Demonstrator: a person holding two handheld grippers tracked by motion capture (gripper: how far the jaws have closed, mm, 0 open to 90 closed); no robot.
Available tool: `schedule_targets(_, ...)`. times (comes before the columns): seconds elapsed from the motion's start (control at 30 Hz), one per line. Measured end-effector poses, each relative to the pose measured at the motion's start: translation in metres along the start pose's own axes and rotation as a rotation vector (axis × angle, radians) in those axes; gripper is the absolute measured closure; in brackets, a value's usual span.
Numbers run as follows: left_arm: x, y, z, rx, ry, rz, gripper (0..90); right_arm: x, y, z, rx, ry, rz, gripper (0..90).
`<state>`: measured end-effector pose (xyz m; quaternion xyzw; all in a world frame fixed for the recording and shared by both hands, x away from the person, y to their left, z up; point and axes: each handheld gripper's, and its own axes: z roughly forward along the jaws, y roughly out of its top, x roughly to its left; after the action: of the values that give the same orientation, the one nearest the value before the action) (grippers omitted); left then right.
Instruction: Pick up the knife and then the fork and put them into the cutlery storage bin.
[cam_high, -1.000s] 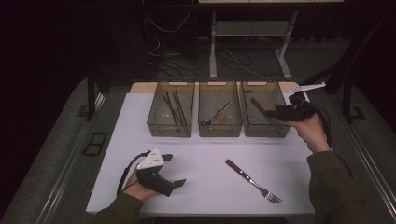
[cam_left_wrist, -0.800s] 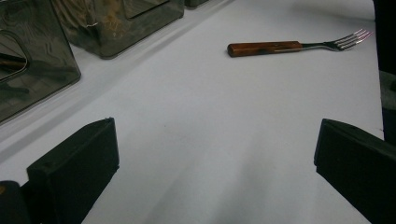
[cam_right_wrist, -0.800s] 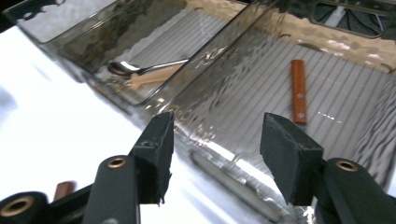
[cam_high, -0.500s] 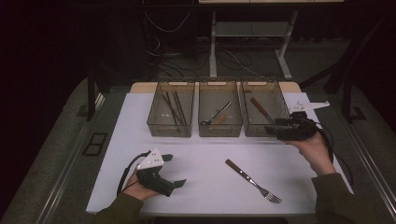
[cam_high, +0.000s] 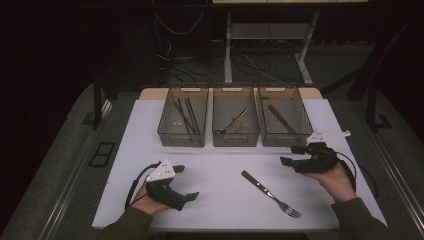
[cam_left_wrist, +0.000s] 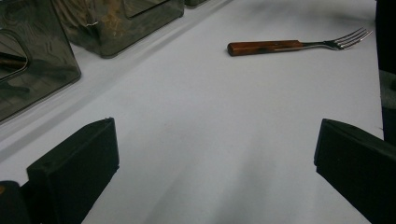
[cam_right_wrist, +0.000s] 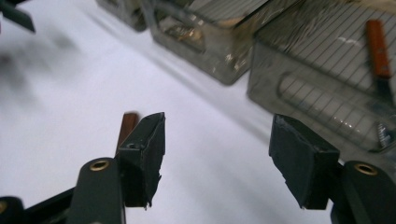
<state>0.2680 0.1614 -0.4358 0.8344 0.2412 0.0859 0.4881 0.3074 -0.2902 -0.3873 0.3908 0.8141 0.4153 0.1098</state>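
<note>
- Wooden-handled fork (cam_high: 271, 194) lies flat on the white surface (cam_high: 220, 165), tines toward the person, between both hands and in front of the baskets.
- Right gripper (cam_high: 296, 155) hovers just beside it, fingers apart and empty, having just been opening; it probably means to pick the fork up.
- Left gripper (cam_high: 182, 182) rests low, fingers wide apart, nothing held.
- Three mesh baskets (cam_high: 235, 137) behind sort cutlery: chopsticks (cam_high: 184, 114), spoon (cam_high: 231, 123), knife (cam_high: 280, 116).
- No readable writing anywhere.

Fork (cam_high: 272, 194): reddish-brown handle, silver tines. Worktop (cam_high: 225, 170): plain white. Three baskets (cam_high: 235, 121) behind the fork: smoky grey, fine mesh. Claws were black.
</note>
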Motion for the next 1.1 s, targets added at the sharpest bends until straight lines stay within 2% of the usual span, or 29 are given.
schedule_targets(0.27, 0.000, 0.000, 0.000, 0.002, 0.000, 0.002, 0.0, 0.018, -0.013, 0.005, 0.091, 0.004, -0.049, 37.7)
schedule_targets(0.5, 0.000, 0.000, 0.000, 0.002, 0.000, 0.001, 0.0, 0.033, -0.017, 0.009, 0.177, 0.021, -0.051, 41.8)
schedule_targets(0.7, 0.000, 0.000, 0.001, 0.004, -0.001, 0.000, 0.0, 0.043, -0.015, 0.017, 0.271, 0.032, -0.081, 48.0)
schedule_targets(1.1, 0.000, 0.000, 0.001, 0.010, -0.001, 0.002, 0.0, 0.060, -0.003, 0.043, 0.450, 0.075, -0.105, 58.7)
